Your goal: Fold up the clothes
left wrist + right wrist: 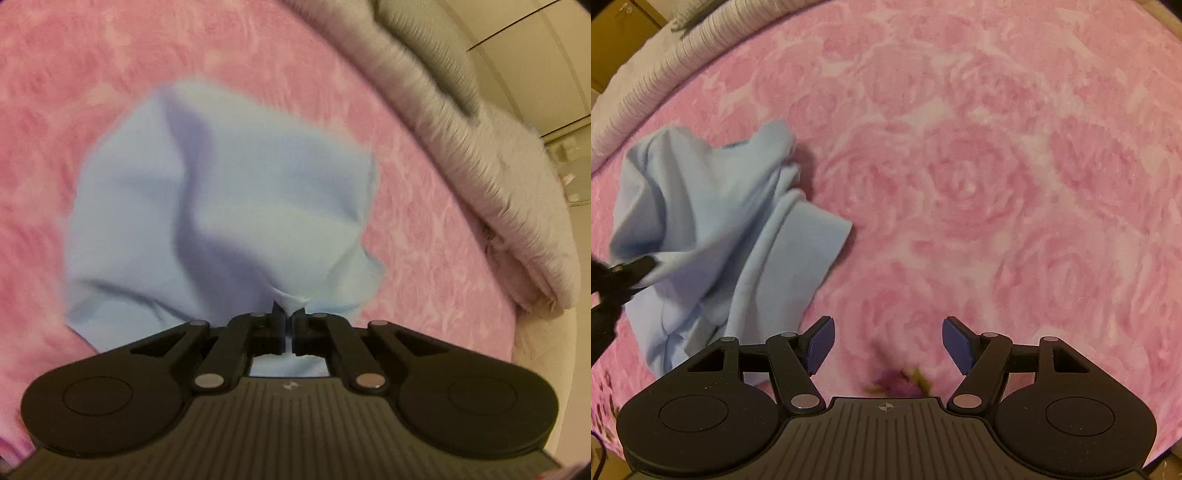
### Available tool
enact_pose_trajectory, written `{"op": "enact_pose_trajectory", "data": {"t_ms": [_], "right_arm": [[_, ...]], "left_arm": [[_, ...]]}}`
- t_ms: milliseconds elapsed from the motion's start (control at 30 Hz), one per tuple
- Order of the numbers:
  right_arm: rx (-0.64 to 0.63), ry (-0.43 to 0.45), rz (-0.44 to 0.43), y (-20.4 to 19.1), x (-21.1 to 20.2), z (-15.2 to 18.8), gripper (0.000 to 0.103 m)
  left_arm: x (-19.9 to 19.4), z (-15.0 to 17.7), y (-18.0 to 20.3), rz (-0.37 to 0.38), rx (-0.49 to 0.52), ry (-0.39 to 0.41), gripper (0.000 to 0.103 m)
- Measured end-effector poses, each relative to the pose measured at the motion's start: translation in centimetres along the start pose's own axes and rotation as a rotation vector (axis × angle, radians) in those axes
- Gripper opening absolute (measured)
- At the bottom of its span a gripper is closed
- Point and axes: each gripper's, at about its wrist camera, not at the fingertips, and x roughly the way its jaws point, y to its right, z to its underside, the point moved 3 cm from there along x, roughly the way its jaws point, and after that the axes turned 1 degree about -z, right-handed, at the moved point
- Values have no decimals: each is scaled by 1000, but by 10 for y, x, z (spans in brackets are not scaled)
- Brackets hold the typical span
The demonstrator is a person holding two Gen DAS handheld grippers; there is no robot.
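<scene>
A light blue garment lies crumpled on a pink rose-patterned bedspread. My left gripper is shut on a pinch of the blue fabric at its near edge and lifts it into a tent. In the right wrist view the same garment sits bunched at the left, with the left gripper gripping its left edge. My right gripper is open and empty above the bare bedspread, to the right of the garment.
A grey fuzzy blanket is piled along the bed's far right edge, also seen at the top left of the right wrist view. Cream cabinets stand behind it. A purple flower print marks the bedspread near my right gripper.
</scene>
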Motion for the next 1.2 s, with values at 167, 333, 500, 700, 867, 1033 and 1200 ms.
{"op": "enact_pose_trajectory", "data": {"t_ms": [167, 333, 500, 700, 867, 1033, 1200], "right_arm": [[-35, -41, -24, -11, 6, 6, 68], [-91, -38, -70, -39, 7, 4, 68], [-181, 2, -111, -80, 10, 5, 68], [-200, 5, -164, -124, 14, 19, 68], [-219, 15, -254, -168, 8, 35, 68], [-191, 85, -338, -207, 2, 39, 68], [-161, 186, -315, -223, 8, 27, 68]], "left_arm": [[-110, -64, -58, -120, 145, 178, 0], [-172, -140, -127, -410, 206, 291, 1], [-153, -148, -169, -366, 55, 166, 14], [-115, -94, -206, -163, -224, 12, 20], [-110, -76, -250, -160, -340, -43, 22], [-104, -94, -275, -91, -462, 31, 29], [-78, -102, -296, -138, -516, 48, 29]]}}
